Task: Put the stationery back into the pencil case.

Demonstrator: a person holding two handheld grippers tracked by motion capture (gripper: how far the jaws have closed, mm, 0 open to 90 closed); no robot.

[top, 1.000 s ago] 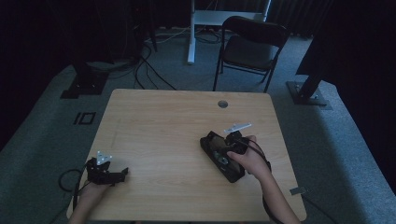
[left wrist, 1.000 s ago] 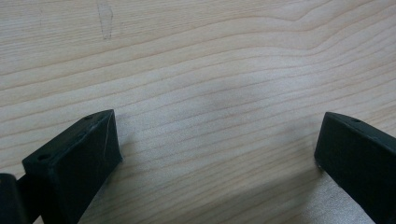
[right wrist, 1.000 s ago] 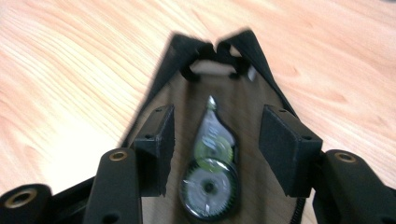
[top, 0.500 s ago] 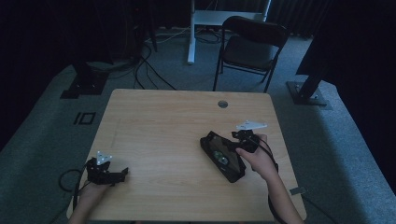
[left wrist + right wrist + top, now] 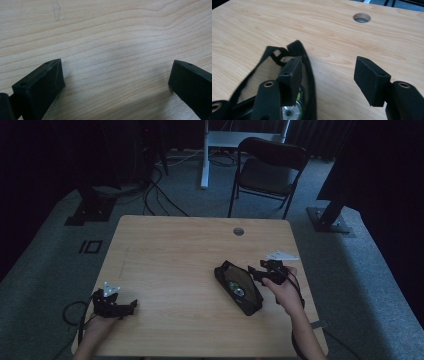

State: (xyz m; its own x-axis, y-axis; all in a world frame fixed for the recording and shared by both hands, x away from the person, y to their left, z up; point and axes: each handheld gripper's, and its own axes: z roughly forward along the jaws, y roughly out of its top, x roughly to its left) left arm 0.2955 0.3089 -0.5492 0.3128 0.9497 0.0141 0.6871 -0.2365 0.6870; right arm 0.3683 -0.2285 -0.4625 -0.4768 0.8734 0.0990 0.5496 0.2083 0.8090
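A black zip pouch [image 5: 248, 301] lies open on the wooden table [image 5: 175, 255], right of centre, with a small silver and green object [image 5: 236, 288] inside it. My right gripper [image 5: 254, 273] hovers at the pouch's right rim, and its jaws have just been opening. In the right gripper view the right gripper [image 5: 329, 66] stands open. Its left jaw is over the pouch's rim [image 5: 298, 47], its right jaw over bare wood, and nothing is pinched. The silver and green object [image 5: 290, 111] shows below the left jaw. My left gripper [image 5: 131, 306] rests at the table's near left, and the left gripper [image 5: 117, 70] is open over bare wood.
A round cable hole [image 5: 238, 231] sits near the table's far edge and is also visible as the cable hole [image 5: 361, 18] in the right gripper view. A dark folding chair [image 5: 270, 167] stands beyond the table. Cables and stand bases lie on the grey carpet around it.
The right hand has slid to the right, from over the pouch to its right rim, and its jaws have spread wider. The left hand and gripper have stayed put.
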